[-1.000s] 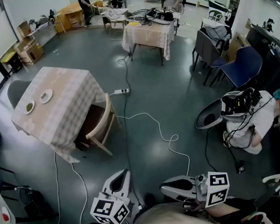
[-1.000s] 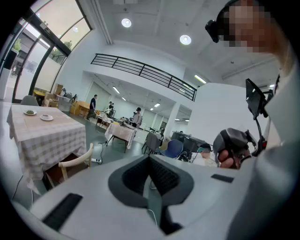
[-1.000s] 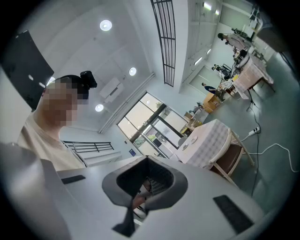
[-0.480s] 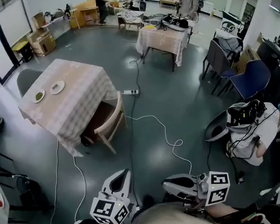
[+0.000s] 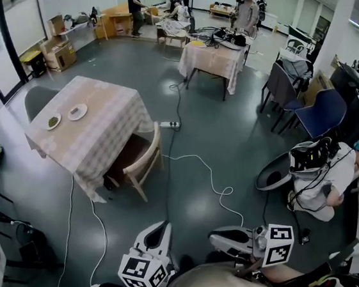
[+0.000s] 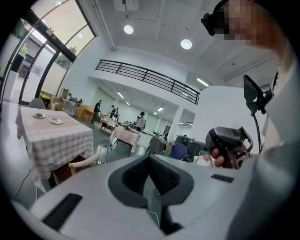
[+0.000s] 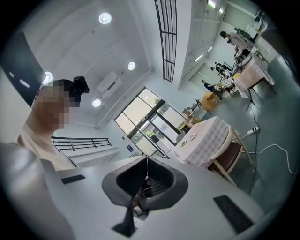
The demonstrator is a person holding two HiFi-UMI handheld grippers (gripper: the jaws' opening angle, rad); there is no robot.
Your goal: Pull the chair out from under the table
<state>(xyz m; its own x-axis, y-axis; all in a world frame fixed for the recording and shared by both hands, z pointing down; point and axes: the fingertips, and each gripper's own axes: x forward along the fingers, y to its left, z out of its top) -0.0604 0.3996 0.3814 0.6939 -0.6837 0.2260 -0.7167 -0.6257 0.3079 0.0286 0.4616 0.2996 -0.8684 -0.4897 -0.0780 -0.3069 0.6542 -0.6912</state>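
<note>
- Since 1 s ago: head view swung; checked-cloth table (image 5: pixel 103 119) + wooden chair (image 5: pixel 132 155) now sit further right.
- Chair tucked under table, well apart from grippers.
- Jaws of left gripper (image 5: pixel 160 228) & right gripper (image 5: pixel 214 237): closed, empty.
- Step: approach. Next: walk up, open jaws, grab backrest (image 5: pixel 157 145).

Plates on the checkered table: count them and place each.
2. The plate with green food sits near the checkered table's left end; the white plate lies just right of it, apart. None appears hidden.
</note>
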